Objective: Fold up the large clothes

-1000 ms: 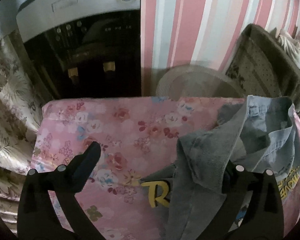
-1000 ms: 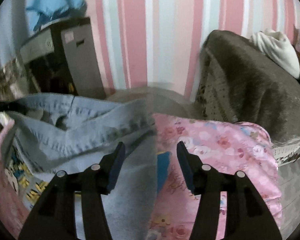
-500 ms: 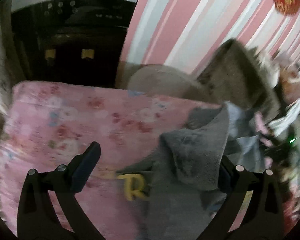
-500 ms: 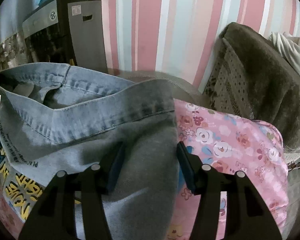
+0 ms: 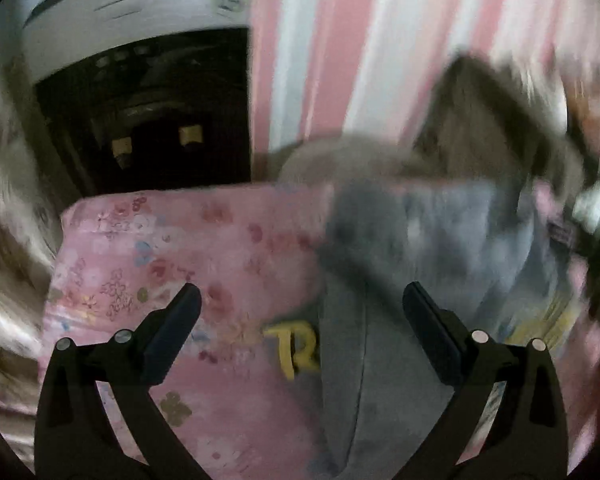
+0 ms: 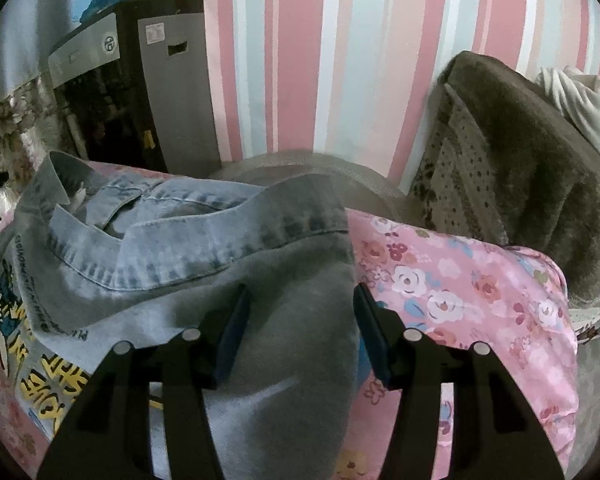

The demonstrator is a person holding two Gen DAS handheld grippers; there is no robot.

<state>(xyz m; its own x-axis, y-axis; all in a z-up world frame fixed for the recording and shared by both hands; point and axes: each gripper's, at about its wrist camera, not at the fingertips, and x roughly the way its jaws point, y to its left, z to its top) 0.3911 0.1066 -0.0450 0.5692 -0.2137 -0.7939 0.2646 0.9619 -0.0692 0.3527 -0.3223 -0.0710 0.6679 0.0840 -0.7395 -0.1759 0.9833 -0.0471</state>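
A light blue denim jacket (image 6: 204, 256) with yellow printed letters lies crumpled on a pink floral sheet (image 6: 460, 300). My right gripper (image 6: 300, 304) is open, its jaws astride a grey fold of the jacket. In the blurred left wrist view the jacket (image 5: 400, 280) lies right of centre on the sheet (image 5: 160, 248), with a yellow "TR" print showing. My left gripper (image 5: 300, 304) is wide open above the jacket's left edge and holds nothing.
A black and silver appliance (image 6: 140, 92) stands against the pink striped wall (image 6: 320, 60) at the back left. A brown fuzzy blanket (image 6: 520, 168) drapes over furniture at the right, with a white cloth (image 6: 580, 108) on it. A floral curtain (image 5: 8, 200) hangs left.
The jacket fold that lay over my left gripper's right finger has dropped off it. The left view swung and is blurred. My right gripper moved further over the jacket.
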